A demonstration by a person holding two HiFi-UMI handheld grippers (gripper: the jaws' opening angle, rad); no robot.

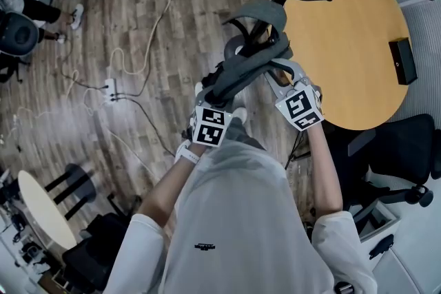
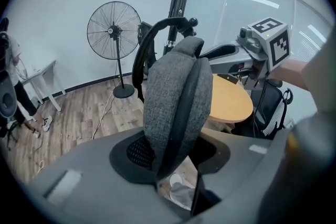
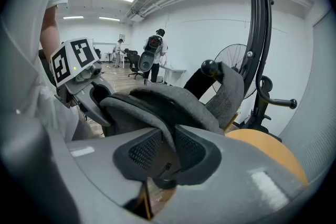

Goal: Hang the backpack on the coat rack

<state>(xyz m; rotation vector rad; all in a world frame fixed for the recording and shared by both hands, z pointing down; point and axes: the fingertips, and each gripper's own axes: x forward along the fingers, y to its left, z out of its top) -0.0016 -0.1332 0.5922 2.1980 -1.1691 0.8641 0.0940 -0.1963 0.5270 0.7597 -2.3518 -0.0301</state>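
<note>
Hanging looks like the step in hand. At left, the left hand-held gripper (image 2: 173,157) is clamped on the lower edge of the grey backpack (image 2: 173,92). The backpack is held in the air between both tools, close against the coat rack (image 3: 258,34). Its long axis rises away from the jaws, top end toward the rack, with a black strap loop (image 2: 143,50) arching up to a ball-tipped hook (image 2: 193,21). The right hand-held gripper (image 3: 167,152) pinches a grey fold of it. Furthest right stands the round bench (image 1: 358,31). Next, I judge, the loop must seat fully on the hook before either grip loosens; whether it is seated already I cannot tell.
</note>
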